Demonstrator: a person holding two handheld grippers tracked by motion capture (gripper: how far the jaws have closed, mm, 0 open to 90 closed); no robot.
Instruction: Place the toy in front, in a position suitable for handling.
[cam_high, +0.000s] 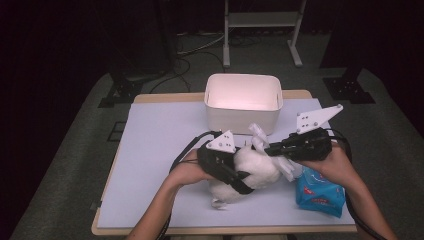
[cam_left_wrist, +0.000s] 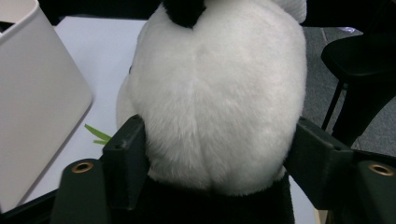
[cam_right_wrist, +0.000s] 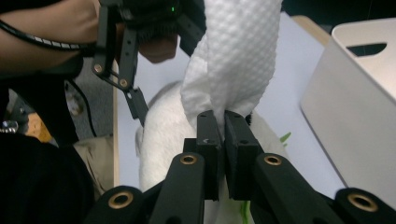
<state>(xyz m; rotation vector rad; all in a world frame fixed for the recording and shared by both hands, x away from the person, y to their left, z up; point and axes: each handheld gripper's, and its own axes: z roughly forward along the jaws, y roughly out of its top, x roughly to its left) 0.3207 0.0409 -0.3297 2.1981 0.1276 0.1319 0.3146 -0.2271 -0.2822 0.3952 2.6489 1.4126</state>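
White fur hides most of the table in the left gripper view: the plush sits between the two black jaws, which stand wide at its flanks and touch the fur, though whether they press on it is hard to tell. Its lower edge runs out of frame. In the high view the plush lies on the grey table in front of the bin, half covered by the left gripper and the person's hand, so its shape is hard to read there. The right gripper has its jaws pinched tight on a white wipe, whose quilted surface is plain in the right gripper view; the wipe's top is cut off by the frame. From above, the wipe is a small pale scrap at the tip of the right gripper, just over the plush. A blue pack lies near the table's front edge, partly under the right wrist. A green sliver shows beside the plush, too small to identify.
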